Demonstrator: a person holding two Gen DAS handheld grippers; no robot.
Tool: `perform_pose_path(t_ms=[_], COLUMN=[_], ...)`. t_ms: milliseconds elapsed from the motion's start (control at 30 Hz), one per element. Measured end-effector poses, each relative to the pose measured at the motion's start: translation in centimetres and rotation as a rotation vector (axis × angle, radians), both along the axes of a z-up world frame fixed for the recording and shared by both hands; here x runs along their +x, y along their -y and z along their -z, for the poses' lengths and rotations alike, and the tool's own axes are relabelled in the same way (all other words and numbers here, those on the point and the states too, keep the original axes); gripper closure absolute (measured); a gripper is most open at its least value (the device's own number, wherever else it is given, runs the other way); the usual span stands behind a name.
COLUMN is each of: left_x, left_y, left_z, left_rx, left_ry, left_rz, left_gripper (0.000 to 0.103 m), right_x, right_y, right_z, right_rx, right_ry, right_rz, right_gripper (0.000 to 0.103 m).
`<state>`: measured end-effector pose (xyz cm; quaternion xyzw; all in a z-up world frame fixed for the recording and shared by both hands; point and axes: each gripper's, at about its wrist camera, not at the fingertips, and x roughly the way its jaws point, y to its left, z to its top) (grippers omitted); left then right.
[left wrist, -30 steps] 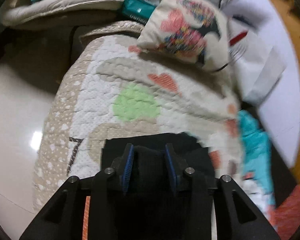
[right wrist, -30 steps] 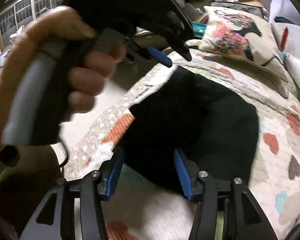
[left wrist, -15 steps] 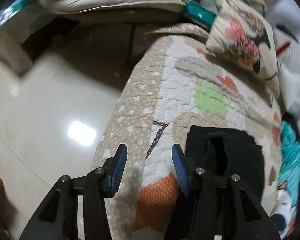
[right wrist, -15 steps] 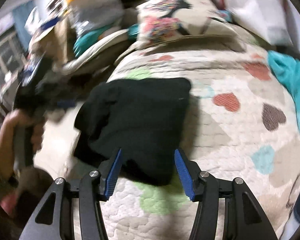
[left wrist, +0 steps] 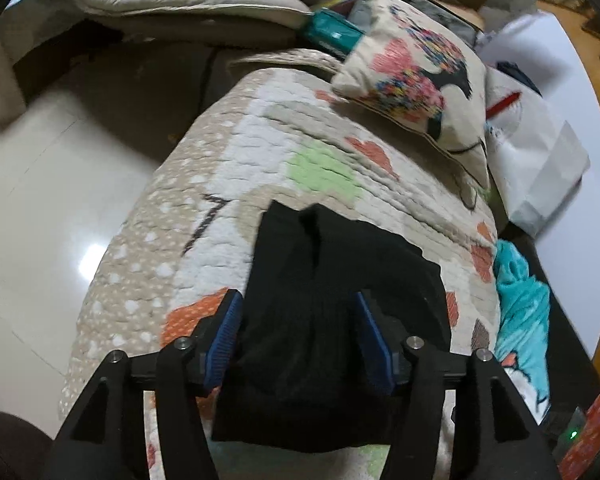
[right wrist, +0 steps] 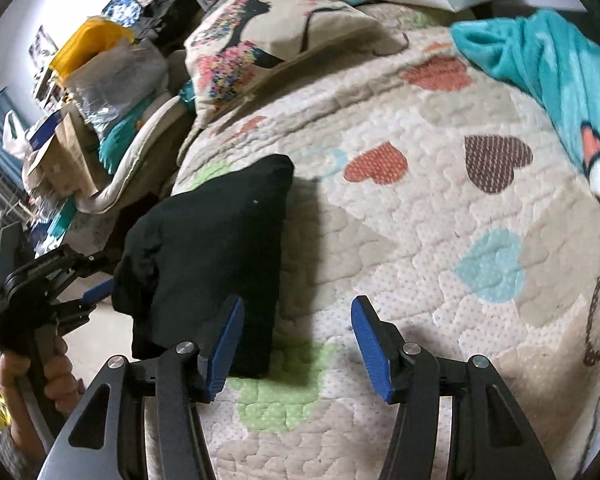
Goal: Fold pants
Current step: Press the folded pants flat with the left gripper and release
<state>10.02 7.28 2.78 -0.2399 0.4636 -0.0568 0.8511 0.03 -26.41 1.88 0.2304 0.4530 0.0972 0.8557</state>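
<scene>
black pants (right wrist: 216,248): folded bundle at the quilt's (right wrist: 440,220) left edge, soft, limp, light. left gripper (left wrist: 298,332) spread wide over them, right gripper (right wrist: 296,336) released alongside; best pinched at a folded edge.

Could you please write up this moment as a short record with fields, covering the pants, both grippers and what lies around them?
pants: black pants, folded into a compact bundle on the quilt
left gripper: left gripper open, fingers either side of the bundle's near end
right gripper: right gripper open, above the quilt just right of the bundle, holding nothing
nearby: patterned pillow beyond the pants; teal blanket to the right
</scene>
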Motion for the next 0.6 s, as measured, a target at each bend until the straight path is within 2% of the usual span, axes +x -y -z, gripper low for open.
perform_pose_path(t_ms=[167, 333, 467, 600], left_x=[0.7, 0.8, 1.1, 1.6], left_y=[0.1, -0.3, -0.6, -1.2], left_z=[1.3, 2.7, 3.3, 4.0], left_rx=[0.011, 0.034, 0.051, 0.011], left_ry=[0.001, 0.026, 0.044, 0.032], left_rz=[0.011, 0.028, 0.047, 0.065], left_gripper=[0.043, 0.03, 0.024, 0.021], right_x=[0.3, 1.1, 2.2, 4.2], right_y=[-0.2, -0.4, -0.5, -1.1], right_z=[0.8, 1.6, 1.5, 1.1], right_rx=[-0.001, 0.019, 0.043, 0.062], right_ry=[-0.019, -0.041, -0.049, -0.055], right_rz=[-0.004, 0.013, 0.016, 0.0], right_gripper=[0.042, 0.041, 0.041, 0.038])
